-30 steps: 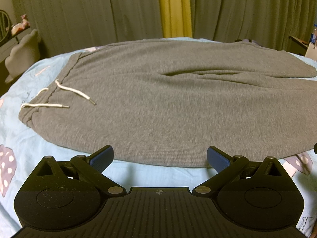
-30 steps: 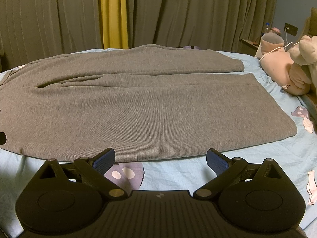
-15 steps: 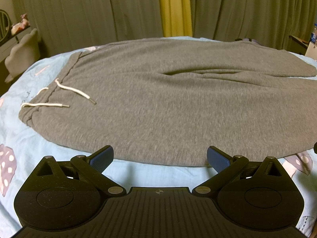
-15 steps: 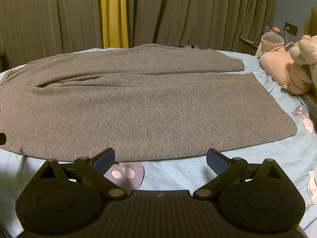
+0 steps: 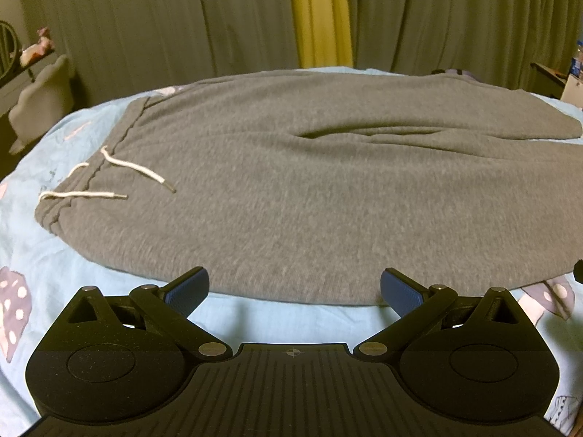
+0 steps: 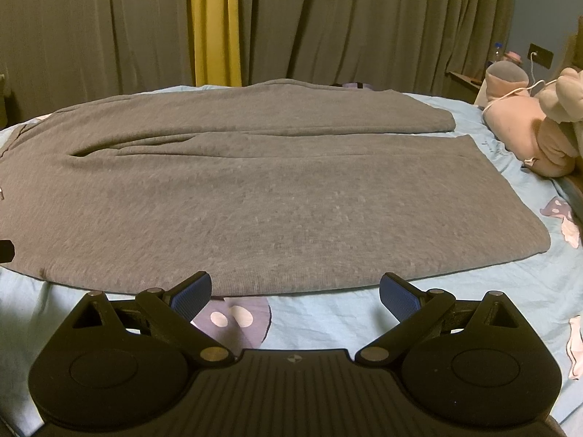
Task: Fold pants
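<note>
Grey sweatpants (image 5: 309, 189) lie spread flat on a light blue bed sheet (image 5: 291, 320), waistband to the left with a white drawstring (image 5: 138, 169). The two legs run to the right, their cuffs showing in the right wrist view (image 6: 473, 182). My left gripper (image 5: 294, 289) is open and empty, just short of the near edge of the hip part. My right gripper (image 6: 295, 293) is open and empty, just short of the near edge of the lower leg.
Dark curtains with a yellow strip (image 5: 320, 14) hang behind the bed. Plush toys (image 6: 535, 123) lie at the right edge of the bed. A pale cushion (image 5: 40, 98) stands off the bed at far left. The sheet (image 6: 328, 317) has mushroom prints.
Both grippers have eased slightly forward toward the near edge of the pants. The pants have not moved.
</note>
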Demonstrator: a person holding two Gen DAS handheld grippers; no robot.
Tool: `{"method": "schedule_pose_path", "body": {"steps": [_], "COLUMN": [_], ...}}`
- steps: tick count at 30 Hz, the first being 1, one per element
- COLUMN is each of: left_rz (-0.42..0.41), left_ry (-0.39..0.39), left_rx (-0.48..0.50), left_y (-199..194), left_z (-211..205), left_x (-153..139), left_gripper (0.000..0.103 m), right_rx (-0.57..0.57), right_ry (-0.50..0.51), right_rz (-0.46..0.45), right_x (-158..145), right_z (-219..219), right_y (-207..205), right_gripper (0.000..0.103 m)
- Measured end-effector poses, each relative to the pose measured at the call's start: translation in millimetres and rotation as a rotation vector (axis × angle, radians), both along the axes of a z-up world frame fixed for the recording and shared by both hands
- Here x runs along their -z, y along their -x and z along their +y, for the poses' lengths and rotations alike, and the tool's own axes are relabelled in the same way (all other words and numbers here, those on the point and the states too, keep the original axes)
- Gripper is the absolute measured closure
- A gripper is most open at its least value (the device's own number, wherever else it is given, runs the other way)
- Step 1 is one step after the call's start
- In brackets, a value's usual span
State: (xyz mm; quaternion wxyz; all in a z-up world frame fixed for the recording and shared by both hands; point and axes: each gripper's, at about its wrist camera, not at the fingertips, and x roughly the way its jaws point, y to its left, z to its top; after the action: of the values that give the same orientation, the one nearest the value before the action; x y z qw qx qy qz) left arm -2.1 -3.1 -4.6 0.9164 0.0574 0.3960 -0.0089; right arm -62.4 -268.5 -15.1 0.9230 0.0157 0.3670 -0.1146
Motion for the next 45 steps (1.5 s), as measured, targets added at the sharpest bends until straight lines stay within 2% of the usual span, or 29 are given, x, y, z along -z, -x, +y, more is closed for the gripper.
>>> {"method": "schedule_pose_path", "body": {"steps": [13, 17, 21, 25, 27, 30, 34, 37, 40, 42, 45], "left_rz": [0.01, 0.036, 0.057, -0.013, -0.052, -0.088, -0.113, -0.188, -0.216, -0.213, -0.299], "left_ry": [-0.012, -0.003, -0.021, -0.047, -0.026, 0.01, -0.001, -0.077, -0.151, -0.131, -0.096], "left_rx": [0.013, 0.026, 0.018, -0.032, -0.06, -0.093, -0.162, -0.223, -0.268, -0.314, -0.378], "left_y": [-3.8, -10.5, -22.7, -40.5, -55.2, -83.5, -121.9, -135.8, -147.1, -155.9, -155.8], "left_z": [-5.0, -6.3, -10.2, -19.0, -26.2, -37.7, -45.0, -41.8, -35.3, -23.8, -8.0], "left_x": [0.2, 2.7, 4.9, -13.0, -24.6, -33.0, -16.5, 4.6, 18.4, 20.0, 19.5], "left_gripper": [0.0, 0.0, 0.0, 0.0, 0.0, 0.0, 0.0, 0.0, 0.0, 0.0, 0.0], "right_rx": [-0.019, -0.014, -0.003, 0.015, 0.044, 0.066, 0.034, 0.028, 0.026, 0.068, 0.122], "right_ry": [-0.044, -0.067, -0.042, -0.063, -0.11, -0.144, -0.131, -0.133, -0.157, -0.215, -0.339], "right_rz": [0.018, 0.035, 0.042, 0.101, 0.134, 0.113, 0.1, 0.106, 0.159, 0.21, 0.082], "right_x": [4.3, 9.0, 14.6, 30.8, 41.5, 44.9, 49.4, 50.7, 47.3, 35.7, 6.4], "right_z": [-1.5, -4.4, -8.7, -20.8, -31.2, -41.5, -42.4, -44.6, -51.7, -61.7, -87.5], "right_y": [-11.9, -24.7, -44.8, -70.4, -81.7, -86.6, -87.9, -93.3, -107.2, -121.0, -151.7], "right_gripper": [0.004, 0.004, 0.004, 0.004, 0.004, 0.004, 0.004, 0.004, 0.004, 0.004, 0.004]}}
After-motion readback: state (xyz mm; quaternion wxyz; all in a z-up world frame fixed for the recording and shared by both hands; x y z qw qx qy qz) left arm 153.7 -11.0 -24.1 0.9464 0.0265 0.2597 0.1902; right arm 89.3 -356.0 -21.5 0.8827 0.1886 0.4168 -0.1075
